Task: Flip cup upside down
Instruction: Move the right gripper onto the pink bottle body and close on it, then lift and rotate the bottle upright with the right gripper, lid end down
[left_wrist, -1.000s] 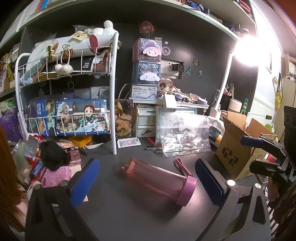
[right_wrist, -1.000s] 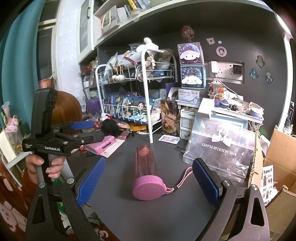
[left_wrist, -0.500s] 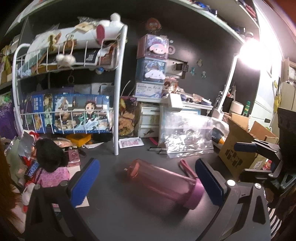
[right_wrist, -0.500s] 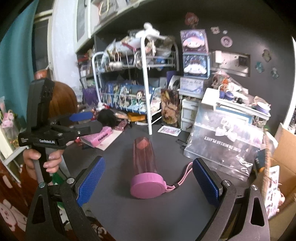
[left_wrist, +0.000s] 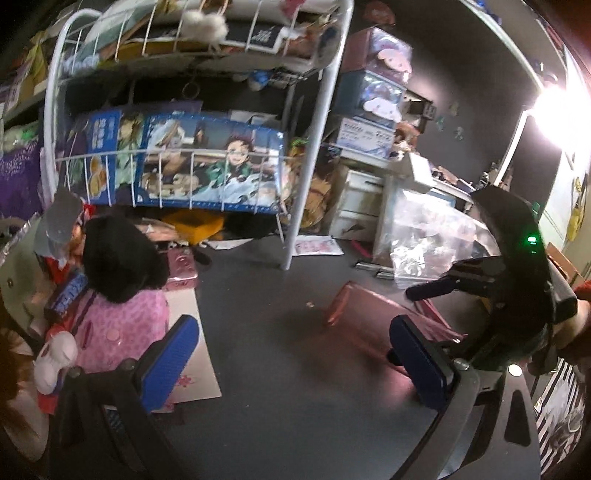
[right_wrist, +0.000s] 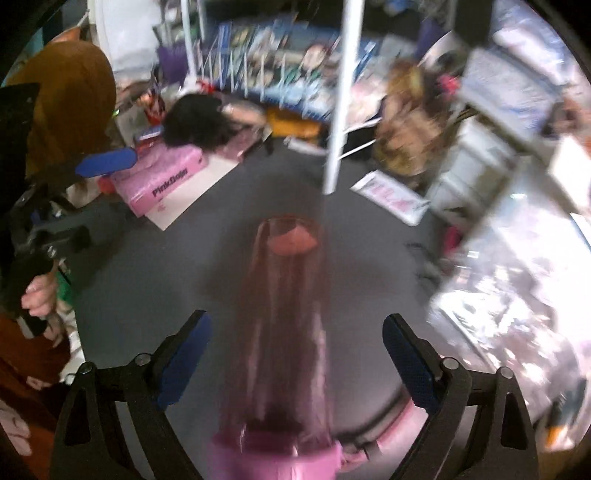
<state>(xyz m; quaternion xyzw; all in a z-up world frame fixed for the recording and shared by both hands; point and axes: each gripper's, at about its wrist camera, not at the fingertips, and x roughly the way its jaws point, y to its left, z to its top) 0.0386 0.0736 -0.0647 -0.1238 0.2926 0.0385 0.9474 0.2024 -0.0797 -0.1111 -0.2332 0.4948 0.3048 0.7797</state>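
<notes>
Since a second ago your right claw (right_wrist: 295, 362) has advanced over the cup (right_wrist: 288, 314), which lies on its side on the tabletop (right_wrist: 155, 280), lid nearest you. Its fingers are apart, straddling the cup body near the lid without contact, apparently positioned to clamp. Your left claw (left_wrist: 295, 365), also apart and empty, stands left of the cup (left_wrist: 369, 317).

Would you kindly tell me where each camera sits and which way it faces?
Left wrist: on the left gripper, facing the wire rack across the dark table; the right gripper shows at right.
Right wrist: on the right gripper, looking along the lying pink cup; the left gripper shows at left.
Shared: cup, rack, table.
</notes>
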